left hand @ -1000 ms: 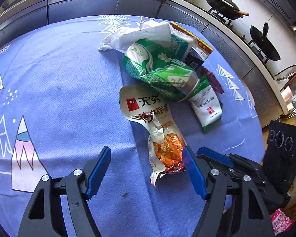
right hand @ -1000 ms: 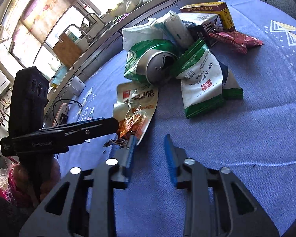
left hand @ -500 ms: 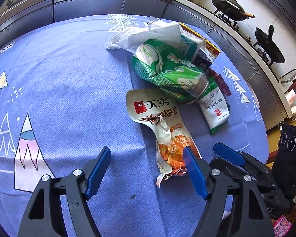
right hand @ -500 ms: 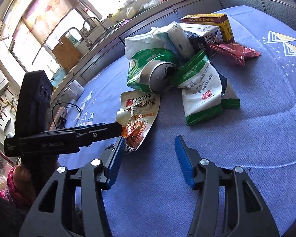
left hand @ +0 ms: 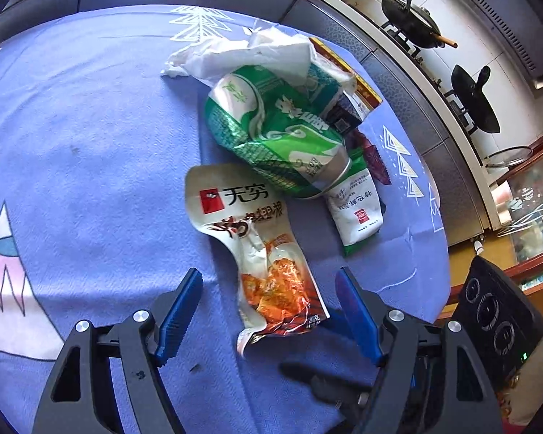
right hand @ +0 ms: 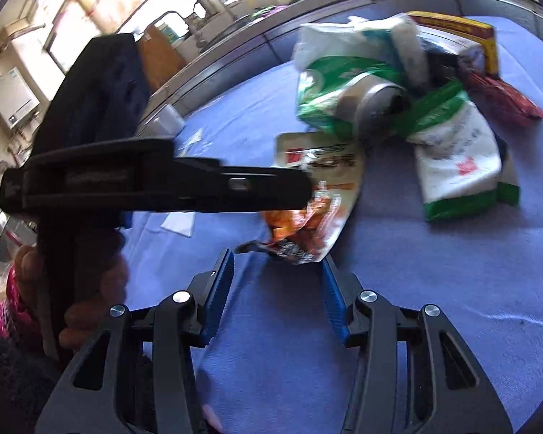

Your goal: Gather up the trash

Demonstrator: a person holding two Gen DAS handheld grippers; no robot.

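The left tongs (left hand: 268, 311) are standing wide apart, gripping nothing, and are straddling the torn bottom end of the orange snack pouch (left hand: 257, 249), which is lying flat on the blue-clothed tabletop (left hand: 90, 137). The pouch's crumpled corner is sitting between the blue pads without touching either, so this looks like a line-up for a pinch on the one piece of trash that is lying free of the heap.

The right tongs (right hand: 277, 289) are half open and, with the jaws having just been closing a little, are reaching toward that same torn end from the other side; the foil edge is lying just ahead of the tips, not clamped.

Beyond the pouch, farther from both tongs, the rest of the trash is piled together: a crushed green can (left hand: 282, 137), a white-and-green packet (left hand: 354, 213), crumpled white tissue (left hand: 242, 54), a yellow-red box (right hand: 459, 29) and a red wrapper (right hand: 503, 97). Taking the loose pouch first probably avoids disturbing that pile.
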